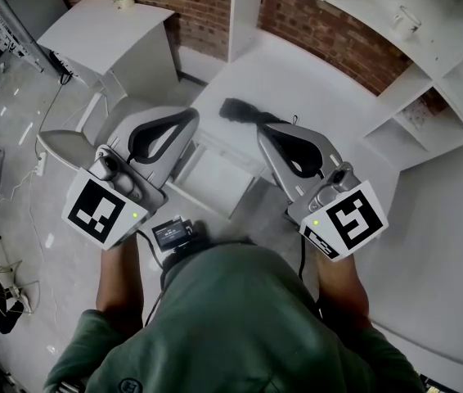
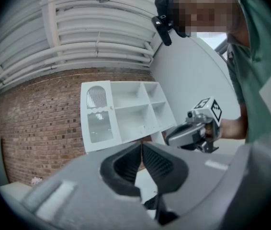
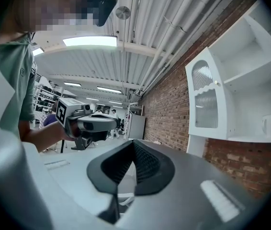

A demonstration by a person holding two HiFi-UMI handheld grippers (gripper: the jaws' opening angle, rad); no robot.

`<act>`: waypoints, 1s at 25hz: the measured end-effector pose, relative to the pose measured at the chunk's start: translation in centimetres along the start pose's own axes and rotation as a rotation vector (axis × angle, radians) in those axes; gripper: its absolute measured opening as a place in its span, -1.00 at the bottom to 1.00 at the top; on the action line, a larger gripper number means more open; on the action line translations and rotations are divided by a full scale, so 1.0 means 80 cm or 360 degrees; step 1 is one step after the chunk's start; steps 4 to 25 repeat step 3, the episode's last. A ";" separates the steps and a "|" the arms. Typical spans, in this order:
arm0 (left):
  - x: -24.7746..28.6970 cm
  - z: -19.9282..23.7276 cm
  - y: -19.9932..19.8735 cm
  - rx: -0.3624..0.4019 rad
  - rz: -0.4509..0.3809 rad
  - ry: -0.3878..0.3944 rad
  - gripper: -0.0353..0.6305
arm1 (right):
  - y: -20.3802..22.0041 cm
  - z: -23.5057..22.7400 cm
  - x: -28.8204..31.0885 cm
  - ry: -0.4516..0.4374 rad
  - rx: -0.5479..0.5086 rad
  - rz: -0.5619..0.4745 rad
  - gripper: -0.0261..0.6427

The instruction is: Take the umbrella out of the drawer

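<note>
Left gripper [image 2: 141, 146]: fingers clenched together, with nothing between them.
Right gripper [image 3: 133, 143]: fingers likewise clenched and empty.
Black folded umbrella [image 1: 244, 111]: lies on the white tabletop [image 1: 305, 76], just beyond the open white drawer [image 1: 215, 177]. The drawer looks empty, so the task seems done.
Risk: the umbrella sits near the tabletop's front edge, so a gripper brushing past could knock it back into the drawer or onto the floor.
Head view only: shows the umbrella, drawer and tabletop.
Gripper views only: show the closed fingertips and the white shelf cabinet [image 2: 126, 114] against the brick wall. Neither shows the umbrella clearly.
</note>
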State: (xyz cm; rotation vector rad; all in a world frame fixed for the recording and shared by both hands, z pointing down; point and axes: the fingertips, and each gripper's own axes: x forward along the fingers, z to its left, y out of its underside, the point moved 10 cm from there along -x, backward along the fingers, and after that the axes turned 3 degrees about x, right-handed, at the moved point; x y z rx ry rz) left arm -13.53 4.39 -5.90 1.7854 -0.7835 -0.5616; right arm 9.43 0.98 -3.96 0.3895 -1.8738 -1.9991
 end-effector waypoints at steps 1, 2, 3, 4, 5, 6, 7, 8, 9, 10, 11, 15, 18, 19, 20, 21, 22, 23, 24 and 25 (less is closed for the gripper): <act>0.001 0.000 0.001 0.0002 0.0002 0.0000 -0.87 | 0.000 -0.001 -0.001 0.0001 -0.0001 0.0001 -0.90; 0.002 0.000 0.001 0.0004 0.0003 0.0000 -0.87 | 0.001 -0.002 -0.002 0.0002 -0.0002 0.0002 -0.91; 0.003 0.000 0.002 0.0006 0.0004 -0.0001 -0.87 | 0.001 -0.003 -0.002 0.0002 -0.0002 0.0002 -0.91; 0.003 0.000 0.002 0.0006 0.0004 -0.0001 -0.87 | 0.001 -0.003 -0.002 0.0002 -0.0002 0.0002 -0.91; 0.003 0.000 0.002 0.0006 0.0004 -0.0001 -0.87 | 0.001 -0.003 -0.002 0.0002 -0.0002 0.0002 -0.91; 0.003 0.000 0.002 0.0006 0.0004 -0.0001 -0.87 | 0.001 -0.003 -0.002 0.0002 -0.0002 0.0002 -0.91; 0.003 0.000 0.002 0.0006 0.0004 -0.0001 -0.87 | 0.001 -0.003 -0.002 0.0002 -0.0002 0.0002 -0.91; 0.003 0.000 0.002 0.0006 0.0004 -0.0001 -0.87 | 0.001 -0.003 -0.002 0.0002 -0.0002 0.0002 -0.91; 0.003 0.000 0.002 0.0006 0.0004 -0.0001 -0.87 | 0.001 -0.003 -0.002 0.0002 -0.0002 0.0002 -0.91; 0.003 0.000 0.002 0.0006 0.0004 -0.0001 -0.87 | 0.001 -0.003 -0.002 0.0002 -0.0002 0.0002 -0.91; 0.003 0.000 0.002 0.0006 0.0004 -0.0001 -0.87 | 0.001 -0.003 -0.002 0.0002 -0.0002 0.0002 -0.91; 0.003 0.000 0.002 0.0006 0.0004 -0.0001 -0.87 | 0.001 -0.003 -0.002 0.0002 -0.0002 0.0002 -0.91; 0.003 0.000 0.002 0.0006 0.0004 -0.0001 -0.87 | 0.001 -0.003 -0.002 0.0002 -0.0002 0.0002 -0.91; 0.003 0.000 0.002 0.0006 0.0004 -0.0001 -0.87 | 0.001 -0.003 -0.002 0.0002 -0.0002 0.0002 -0.91; 0.003 0.000 0.002 0.0006 0.0004 -0.0001 -0.87 | 0.001 -0.003 -0.002 0.0002 -0.0002 0.0002 -0.91; 0.003 0.000 0.002 0.0006 0.0004 -0.0001 -0.87 | 0.001 -0.003 -0.002 0.0002 -0.0002 0.0002 -0.91; 0.003 0.000 0.002 0.0006 0.0004 -0.0001 -0.87 | 0.001 -0.003 -0.002 0.0002 -0.0002 0.0002 -0.91; 0.003 0.000 0.002 0.0006 0.0004 -0.0001 -0.87 | 0.001 -0.003 -0.002 0.0002 -0.0002 0.0002 -0.91; 0.003 0.000 0.002 0.0006 0.0004 -0.0001 -0.87 | 0.001 -0.003 -0.002 0.0002 -0.0002 0.0002 -0.91; 0.003 0.000 0.002 0.0006 0.0004 -0.0001 -0.87 | 0.001 -0.003 -0.002 0.0002 -0.0002 0.0002 -0.91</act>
